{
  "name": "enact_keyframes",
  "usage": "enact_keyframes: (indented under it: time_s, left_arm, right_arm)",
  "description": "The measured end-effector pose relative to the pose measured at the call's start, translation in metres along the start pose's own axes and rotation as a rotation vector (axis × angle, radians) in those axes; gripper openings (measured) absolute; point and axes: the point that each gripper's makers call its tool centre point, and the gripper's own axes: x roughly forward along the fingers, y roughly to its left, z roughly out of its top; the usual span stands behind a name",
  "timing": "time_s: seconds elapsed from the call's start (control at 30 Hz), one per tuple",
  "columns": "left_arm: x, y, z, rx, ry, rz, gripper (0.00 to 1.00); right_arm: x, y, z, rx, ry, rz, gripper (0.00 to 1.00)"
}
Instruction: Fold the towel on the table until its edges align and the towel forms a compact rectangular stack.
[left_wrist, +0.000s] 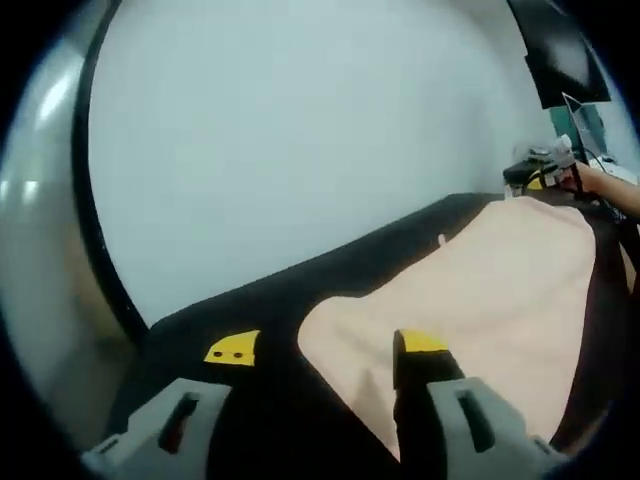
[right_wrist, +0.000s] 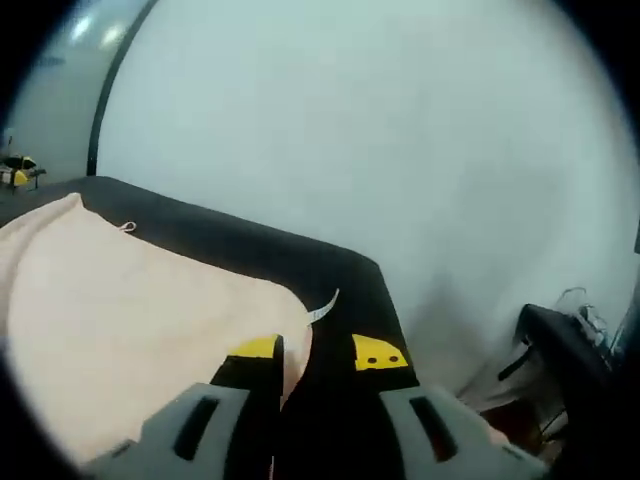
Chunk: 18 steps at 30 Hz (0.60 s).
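Note:
A peach towel (left_wrist: 500, 290) lies spread flat on the black table (left_wrist: 250, 310). My left gripper (left_wrist: 326, 346) is open at the towel's near corner, one yellow-tipped jaw over the cloth and the other over bare table. In the right gripper view the towel (right_wrist: 120, 310) stretches away to the left, and its corner with a white tag (right_wrist: 325, 303) sits between the jaws of my right gripper (right_wrist: 316, 350), which stand apart. Far across the towel in the left gripper view, the right gripper (left_wrist: 552, 172) is held by a hand (left_wrist: 610, 187).
A pale wall rises behind the table in both views. The table's far edge (right_wrist: 330, 250) runs close behind the towel. Dark equipment with cables (right_wrist: 560, 345) stands off the table's right end. A dark screen (left_wrist: 560, 50) hangs at the upper right.

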Motion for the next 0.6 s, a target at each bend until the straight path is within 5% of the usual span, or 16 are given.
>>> enact_keyframes:
  time_s: [0.3,0.43,0.6]
  left_arm:
    - [-0.044,-0.035,-0.009,-0.073,-0.012,-0.072,0.42]
    - [-0.063,-0.056,-0.016,-0.008,-0.002,-0.094,0.42]
    - [-0.083,-0.07,-0.036,0.053,0.025,-0.112,0.42]
  right_arm:
    - [-0.059,0.025,-0.001,-0.094,-0.027,0.063,0.25]
    - [-0.087,0.029,-0.005,-0.125,-0.041,0.079,0.25]
    - [-0.12,0.05,-0.032,-0.326,0.009,0.133,0.25]
